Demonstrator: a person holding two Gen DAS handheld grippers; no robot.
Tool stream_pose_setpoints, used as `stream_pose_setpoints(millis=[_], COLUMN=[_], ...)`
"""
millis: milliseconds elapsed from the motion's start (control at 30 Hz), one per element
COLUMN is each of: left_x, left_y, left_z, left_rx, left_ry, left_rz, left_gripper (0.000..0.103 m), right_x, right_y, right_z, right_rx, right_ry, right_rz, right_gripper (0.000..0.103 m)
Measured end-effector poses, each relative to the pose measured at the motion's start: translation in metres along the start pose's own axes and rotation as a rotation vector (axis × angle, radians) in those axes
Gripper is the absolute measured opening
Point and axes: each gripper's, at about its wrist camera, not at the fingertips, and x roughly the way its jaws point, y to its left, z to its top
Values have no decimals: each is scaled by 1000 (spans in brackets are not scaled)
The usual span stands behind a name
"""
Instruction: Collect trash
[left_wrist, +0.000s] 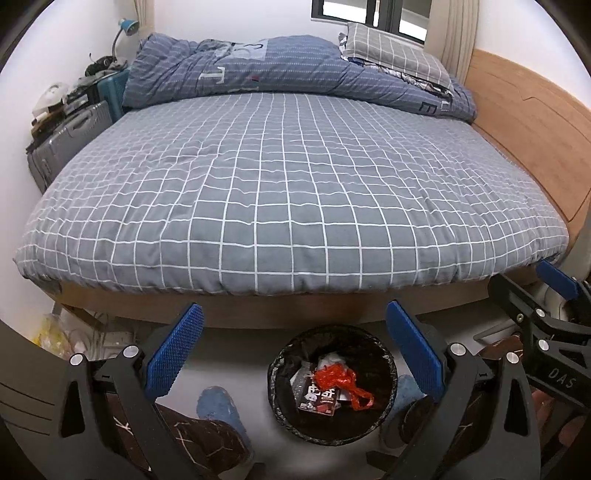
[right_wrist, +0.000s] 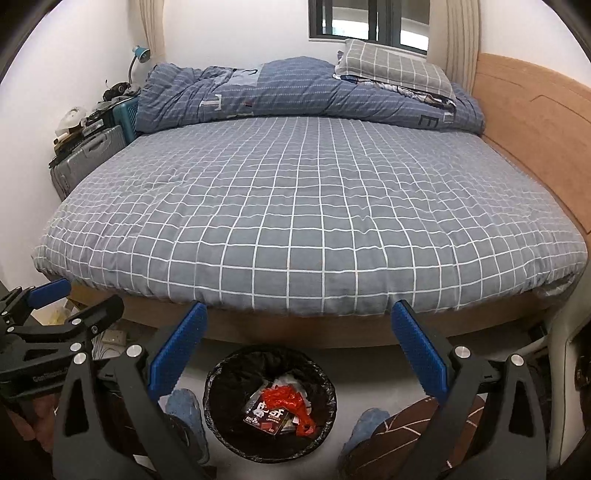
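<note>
— So, what are the grippers doing?

— Both are wide open and hold nothing. The left gripper (left_wrist: 293, 354) has two flat blue pads (left_wrist: 173, 350) with tiny bumps, set on black arms with round silver bolts. The right gripper (right_wrist: 301, 354) looks just the same, and its pads (right_wrist: 419, 350) touch nothing.

— Are they close together?

— Yes, side by side. In the left view the right gripper pokes in at the right edge. In the right view the left one pokes in at the left edge.

— Where is the trash?

— In the bin (left_wrist: 280, 373) on the pale floor, down below both grippers. The bin is round, with a shiny, crinkly black bag inside. A scrunched red plastic bag (left_wrist: 341, 384) lies on top of a flat dark packet (left_wrist: 319, 400) with white letters. Some white, crumpled bits sit behind them.

— What is next to the bin?

— Two feet in fuzzy blue slippers (left_wrist: 218, 406), one on each side. The legs have brown trousers with thin pale lines.

— And past that?

— A big bed (left_wrist: 288, 192) with a soft grey sheet with white squares. At the far end is a puffy blue quilt (left_wrist: 280, 70) in a heap and a checked pillow (left_wrist: 395, 55). A smooth wooden headboard (left_wrist: 528, 122) runs along the right. Hard grey and teal suitcases (left_wrist: 70, 136) stand at the left by the wall.
</note>
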Motion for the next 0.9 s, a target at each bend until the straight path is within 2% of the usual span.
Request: stream_pose_setpoints(millis=[433,900], left_x=[12,15], left_y=[-2,-1], left_z=[-6,-6], left_rx=[13,25], left_ry=[20,44], left_rz=[0,37], left_gripper=[97,97], right_x=[10,13], right_y=[-3,-9], right_z=[-8,-11], right_rx=[13,23], right_ry=[24,41], right_rz=[-16,-22], right_gripper=[96,96])
